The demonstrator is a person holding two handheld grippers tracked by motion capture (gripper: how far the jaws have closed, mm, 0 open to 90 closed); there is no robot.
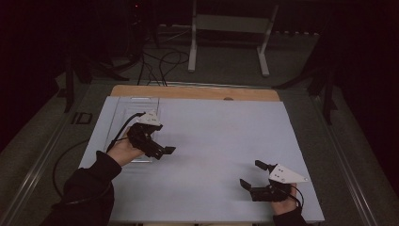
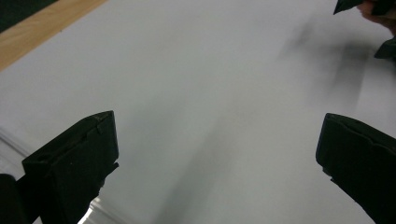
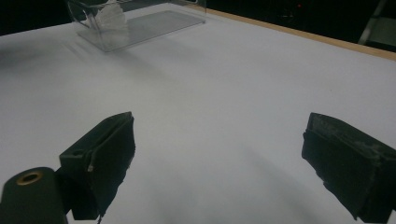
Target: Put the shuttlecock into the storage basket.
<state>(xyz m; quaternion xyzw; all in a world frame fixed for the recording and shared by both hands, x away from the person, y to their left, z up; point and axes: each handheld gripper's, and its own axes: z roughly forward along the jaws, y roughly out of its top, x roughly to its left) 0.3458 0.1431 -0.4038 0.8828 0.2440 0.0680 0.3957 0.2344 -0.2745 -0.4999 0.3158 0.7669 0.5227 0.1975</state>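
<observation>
**Both grippers hang empty over a white surface, clear tray at the left**

A dark room surrounds a white surface (image 1: 211,141) with a wooden strip along its far edge. The thing nearest the work is a clear plastic tray (image 1: 123,110) at the far left of that sheet. The left gripper (image 1: 165,151) hovers over the tray's near end, fingers spread with nothing between them, aimed across the sheet toward the right; this looks like a pause beside the tray rather than a reach into it. The right gripper (image 1: 250,175) sits well apart at the near right corner, fingers likewise spread and empty, probably parked out of the way.

The right gripper view shows what the high view blurs: the tray (image 3: 154,25) has low see-through walls. The left gripper view faces bare sheet, with a corner of the other gripper far off.
</observation>
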